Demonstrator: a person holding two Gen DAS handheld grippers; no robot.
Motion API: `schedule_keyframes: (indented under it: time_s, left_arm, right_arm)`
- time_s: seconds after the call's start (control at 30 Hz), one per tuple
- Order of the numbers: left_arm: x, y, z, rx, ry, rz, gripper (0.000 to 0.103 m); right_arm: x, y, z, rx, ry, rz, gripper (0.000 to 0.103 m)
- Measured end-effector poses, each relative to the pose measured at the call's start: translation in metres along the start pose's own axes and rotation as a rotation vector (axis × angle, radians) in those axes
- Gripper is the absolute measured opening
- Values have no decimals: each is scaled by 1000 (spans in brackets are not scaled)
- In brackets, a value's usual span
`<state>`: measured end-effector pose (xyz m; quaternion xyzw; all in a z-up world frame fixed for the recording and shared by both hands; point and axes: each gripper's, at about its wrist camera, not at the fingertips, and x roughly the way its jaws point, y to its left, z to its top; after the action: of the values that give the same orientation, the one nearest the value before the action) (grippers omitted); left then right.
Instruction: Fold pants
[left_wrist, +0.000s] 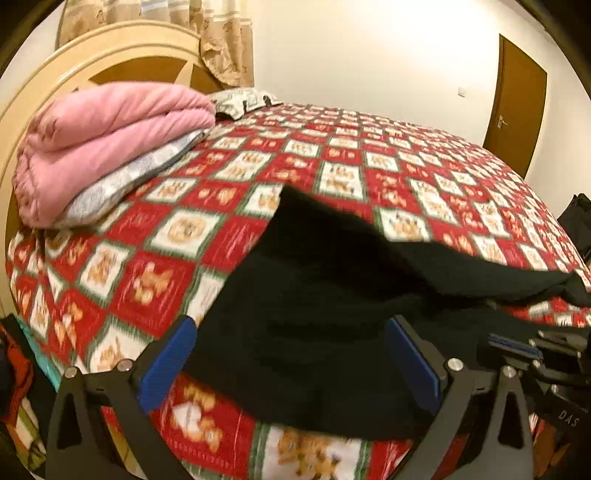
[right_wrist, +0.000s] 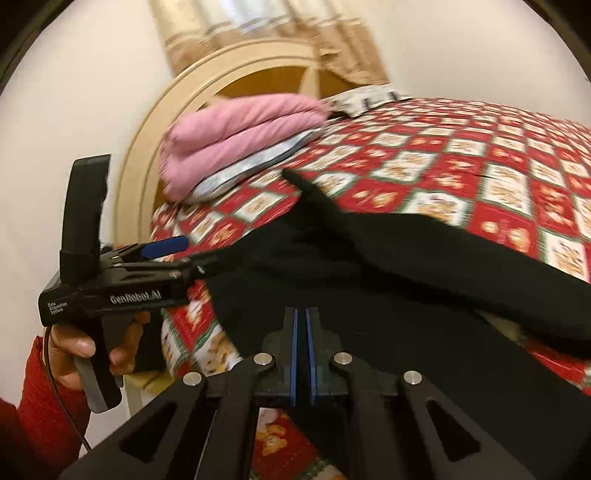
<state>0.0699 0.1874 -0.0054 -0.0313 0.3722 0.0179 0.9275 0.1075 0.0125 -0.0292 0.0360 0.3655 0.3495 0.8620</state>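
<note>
Black pants (left_wrist: 314, 295) lie bunched on the red checked bedspread (left_wrist: 332, 155), with one part raised in a fold. My left gripper (left_wrist: 291, 325) is open wide, and the cloth lies between its blue pads (left_wrist: 166, 365) without being pressed. In the right wrist view the left gripper (right_wrist: 195, 254) shows from the side at the pants' (right_wrist: 406, 266) left edge. My right gripper (right_wrist: 301, 314) is shut with its tips in the black cloth at the near edge. It also appears at the right in the left wrist view as the right gripper (left_wrist: 513, 345).
A folded pink quilt (left_wrist: 110, 140) on a pale blanket sits by the cream headboard (left_wrist: 37, 110). A pillow (left_wrist: 243, 99) lies behind it. A brown door (left_wrist: 517, 99) stands at the far right. A hand in a red sleeve (right_wrist: 37, 398) holds the left gripper.
</note>
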Motion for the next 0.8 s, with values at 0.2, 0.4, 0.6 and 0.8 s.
schedule_keyframes:
  time_s: [0.2,0.4,0.6,0.8]
  left_arm:
    - [36,-20,53,-40,-12,-24,103]
    - [91,-34,65,-59,101,34,103]
    - [124,-28,66,-148,177,32,92]
    - [130,-12,54,-291,168,-45,20]
  right_arm:
    - [-24,-42,8,187,-86,-42,6]
    - [-35,-83,-18,406,-107,35,80]
    - [-51,-113,-27,523,-170,61,80]
    - [-74,-165,-34,680,-246,47,80]
